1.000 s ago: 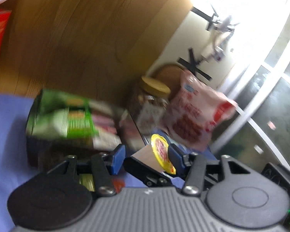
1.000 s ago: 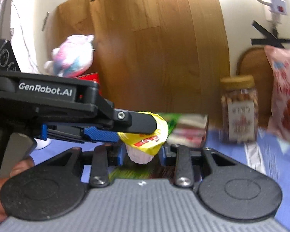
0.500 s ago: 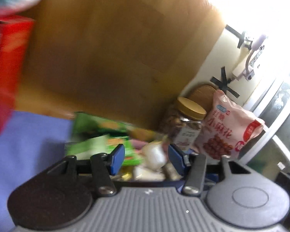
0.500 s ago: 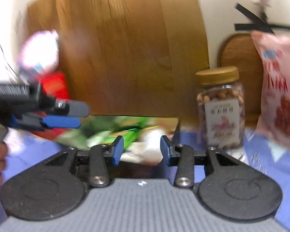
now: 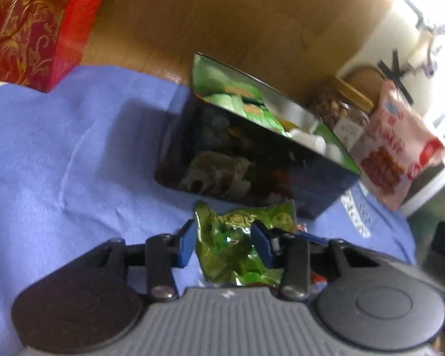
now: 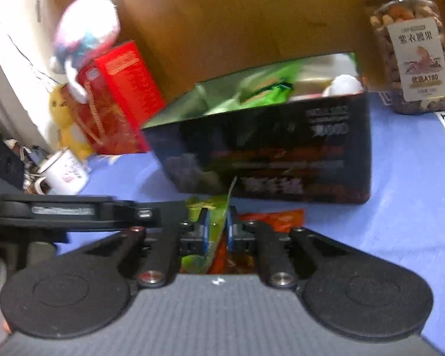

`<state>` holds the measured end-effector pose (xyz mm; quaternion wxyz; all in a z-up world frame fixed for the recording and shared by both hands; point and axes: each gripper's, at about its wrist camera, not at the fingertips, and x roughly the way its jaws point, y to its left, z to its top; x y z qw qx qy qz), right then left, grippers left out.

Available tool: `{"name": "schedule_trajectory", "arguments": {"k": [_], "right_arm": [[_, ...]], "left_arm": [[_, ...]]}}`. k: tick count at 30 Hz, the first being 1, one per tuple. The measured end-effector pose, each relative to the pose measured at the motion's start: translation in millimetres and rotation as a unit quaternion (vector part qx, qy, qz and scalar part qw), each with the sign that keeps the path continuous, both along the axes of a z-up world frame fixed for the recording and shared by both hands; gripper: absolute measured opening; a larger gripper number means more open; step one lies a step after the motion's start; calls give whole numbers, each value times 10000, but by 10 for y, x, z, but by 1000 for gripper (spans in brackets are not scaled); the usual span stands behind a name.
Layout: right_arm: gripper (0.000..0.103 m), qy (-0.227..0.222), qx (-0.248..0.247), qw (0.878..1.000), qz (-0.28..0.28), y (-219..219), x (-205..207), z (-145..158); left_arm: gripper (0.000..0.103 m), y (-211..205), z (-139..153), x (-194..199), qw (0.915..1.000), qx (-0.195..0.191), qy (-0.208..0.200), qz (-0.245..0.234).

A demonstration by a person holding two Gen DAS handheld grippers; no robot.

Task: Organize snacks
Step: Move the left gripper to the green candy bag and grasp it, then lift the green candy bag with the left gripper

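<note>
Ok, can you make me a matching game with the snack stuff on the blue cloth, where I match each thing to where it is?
Things:
1. green packet
2. nut jar
3. dark tin
4. orange packet

Places:
A. behind the tin, by the wooden board
B. lying flat in front of the tin
C. between the left gripper's jaws
D. open, snacks inside

Pairs: 1-C, 2-A, 3-D, 4-B

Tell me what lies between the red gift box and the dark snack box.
Nothing: in the left wrist view only bare blue cloth lies between the red gift box and the dark snack box.
</note>
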<state>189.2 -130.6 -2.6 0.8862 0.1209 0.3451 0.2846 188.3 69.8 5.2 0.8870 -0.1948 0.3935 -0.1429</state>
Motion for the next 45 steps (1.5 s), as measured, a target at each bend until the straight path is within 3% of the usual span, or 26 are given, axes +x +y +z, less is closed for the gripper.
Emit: {"name": "schedule_trajectory", "arguments": {"k": [2,8,17,25,34,38,45], "right_arm": [[13,-113,-120,9999,1,-29,-115,33],[12,114,272,9996,-35,-189,-534,-18],[12,409,647,9970,-75,-335,-1131,-144],[12,341,723,9967,-170,-420,-1527,-170],[13,349,1116,9928,-248,-564,-1765,-250],[14,315,1287,9907,-299,-590,-1825,-288],[13,302,1526,9870,-404,-616,-1853,-333]], "left_arm": [[36,-3,-35,-100,9999,-97,17,-32],[34,-14,-53,-531,9994,-357,16,-35],[34,-162,-10,-1159,9993,10,-117,-364],[34,-211,-47,-1552,9990,-91,-67,-432],[42,-284,-47,-1821,9979,-113,-117,-622],[51,-228,-63,-1819,9964,-449,-24,-717],[46,-299,-58,-1883,9968,-223,-157,-753]]}}
